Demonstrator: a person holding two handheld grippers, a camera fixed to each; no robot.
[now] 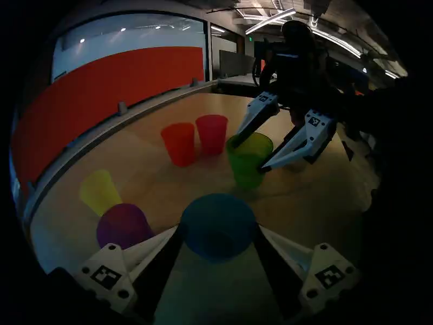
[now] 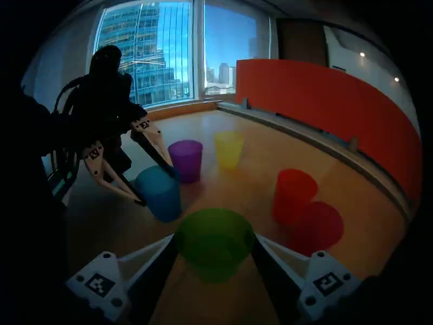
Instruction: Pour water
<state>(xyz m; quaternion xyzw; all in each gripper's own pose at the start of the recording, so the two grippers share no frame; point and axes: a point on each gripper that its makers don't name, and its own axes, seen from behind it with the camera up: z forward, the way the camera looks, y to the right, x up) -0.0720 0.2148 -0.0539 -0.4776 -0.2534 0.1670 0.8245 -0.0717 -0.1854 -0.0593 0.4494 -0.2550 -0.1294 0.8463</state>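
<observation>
The person (image 1: pixel 297 59) working the tools is only a dark, backlit silhouette beyond the blue cup (image 1: pixel 218 214), and the hands are lost in shadow. Both cups in play are tinted and see-through, but the light is dim, and I cannot tell whether either has water in it. The blue cup stands upright between the 2 fingers of the left gripper (image 1: pixel 218 232), which is clenched on its sides a little below the rim. Its base is hidden by its own body in the left gripper view, so I cannot say whether it rests on the wooden table (image 1: pixel 325 206) or hangs just above it. Beyond the blue cup and slightly to its right, the green cup (image 1: pixel 249 157) is also upright. The right gripper (image 2: pixel 215 238) grasps it from the far side, 1 finger against each flank. 4 spare cups stand around: the purple cup (image 1: pixel 123 225) is just left of the blue cup, and the yellow cup (image 1: pixel 99 190) is a little farther that way. The orange cup (image 1: pixel 178 143) and red cup (image 1: pixel 212 134) stand side by side beyond the blue cup, and I cannot tell whether those 2 touch.
</observation>
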